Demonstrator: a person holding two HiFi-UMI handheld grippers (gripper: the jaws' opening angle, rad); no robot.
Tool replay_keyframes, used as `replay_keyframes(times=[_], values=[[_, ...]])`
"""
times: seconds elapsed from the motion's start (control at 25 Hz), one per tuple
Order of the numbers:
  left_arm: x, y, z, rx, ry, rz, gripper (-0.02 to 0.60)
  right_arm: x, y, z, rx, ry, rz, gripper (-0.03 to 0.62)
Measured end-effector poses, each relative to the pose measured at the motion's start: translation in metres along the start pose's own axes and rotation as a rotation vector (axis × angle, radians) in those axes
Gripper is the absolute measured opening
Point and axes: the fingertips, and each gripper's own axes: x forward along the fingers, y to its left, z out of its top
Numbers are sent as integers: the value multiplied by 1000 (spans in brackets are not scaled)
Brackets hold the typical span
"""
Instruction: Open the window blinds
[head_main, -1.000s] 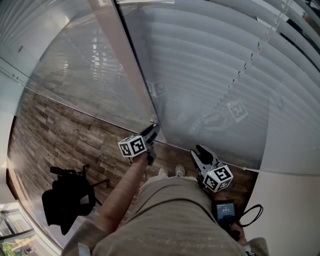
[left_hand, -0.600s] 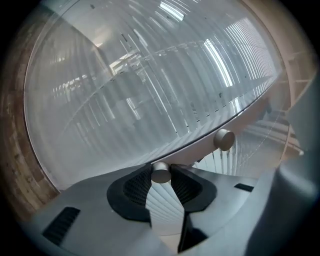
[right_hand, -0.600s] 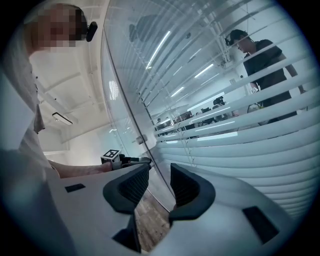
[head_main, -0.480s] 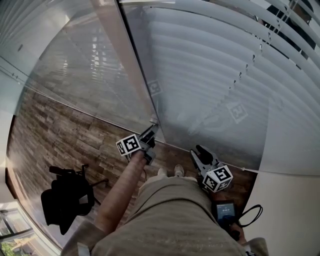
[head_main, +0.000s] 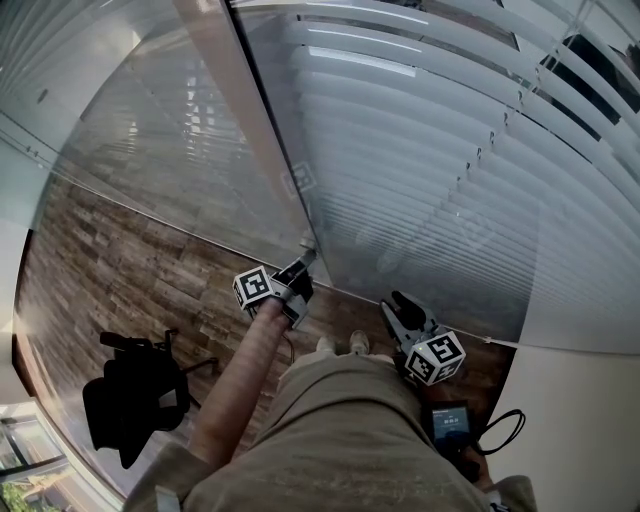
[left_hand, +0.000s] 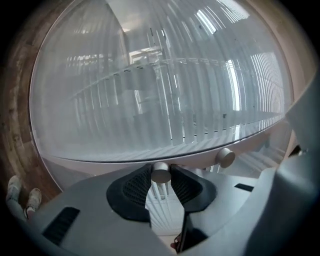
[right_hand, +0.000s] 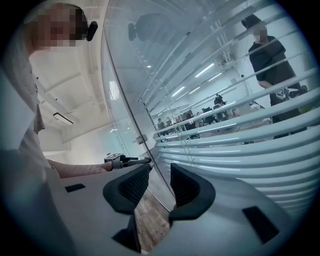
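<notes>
While the right gripper (head_main: 402, 306) hangs open and empty to one side, the left gripper (left_hand: 161, 186) is clamped on a small silver knob (left_hand: 161, 174) dead ahead, its axis in line with the jaws, likely calling for a wrist roll, with the blind slats (left_hand: 165, 100) just beyond behind glass.

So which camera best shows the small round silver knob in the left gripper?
Left gripper view: the small round silver knob sits close up, pinched between the jaws. The head view shows the left gripper at the glass wall, knob unclear. The right gripper view shows it far off, too small.
</notes>
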Motion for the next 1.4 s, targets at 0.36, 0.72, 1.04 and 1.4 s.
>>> replay_keyframes(times=[0.36, 0.72, 1.04, 1.4], values=[[1, -1, -2, -184, 21, -78, 135, 1, -1, 3, 4, 0, 2, 126], [1, -5, -7, -203, -21, -134, 135, -2, -2, 5, 0, 0, 7, 126], [-6, -7, -5, 149, -89, -26, 219, -3, -8, 1, 1, 2, 8, 126], [-6, -7, -19, 1080, 81, 426, 224, -5, -10, 5, 2, -2, 3, 126]])
